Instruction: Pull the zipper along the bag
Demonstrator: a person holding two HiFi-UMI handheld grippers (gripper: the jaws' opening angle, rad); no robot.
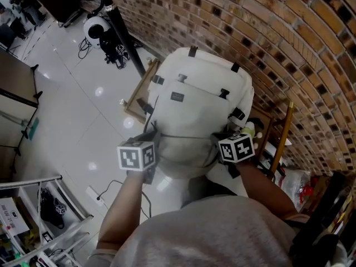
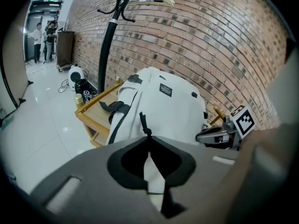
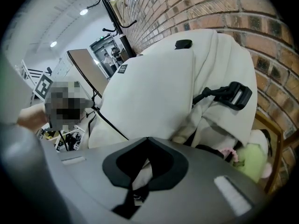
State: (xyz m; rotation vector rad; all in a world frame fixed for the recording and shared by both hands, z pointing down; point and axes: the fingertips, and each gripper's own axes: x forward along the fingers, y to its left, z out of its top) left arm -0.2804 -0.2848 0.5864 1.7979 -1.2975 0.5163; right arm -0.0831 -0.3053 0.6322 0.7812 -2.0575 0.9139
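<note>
Against the brick wall, item one: a white backpack, standing upright on a wooden chair with its front panel facing me. It has black strap tabs and a small dark label on the front pocket.

Item two: the zipper track, a thin dark line curving across the lower front of the backpack between my two tools.

Item three: the zipper pull cord, black and knotted. It rises straight out of the tips of the left gripper. I read those jaws as pinched together on the cord, with white fabric showing just behind them. From the head view this gripper sits at the left end of the track.

Item four: the right gripper, jaws closed on a fold of the backpack's white fabric, with a dark strap visible through the opening behind the tips. From the head view it sits at the right end of the track, touching the bag.

Item five: a black buckle hanging on a strap at the backpack's side.

Item six: a pale green soft item on the seat just beside the bag. I cannot tell what it is.

Item seven: a black coat stand beside the chair, on a glossy tiled floor.
</note>
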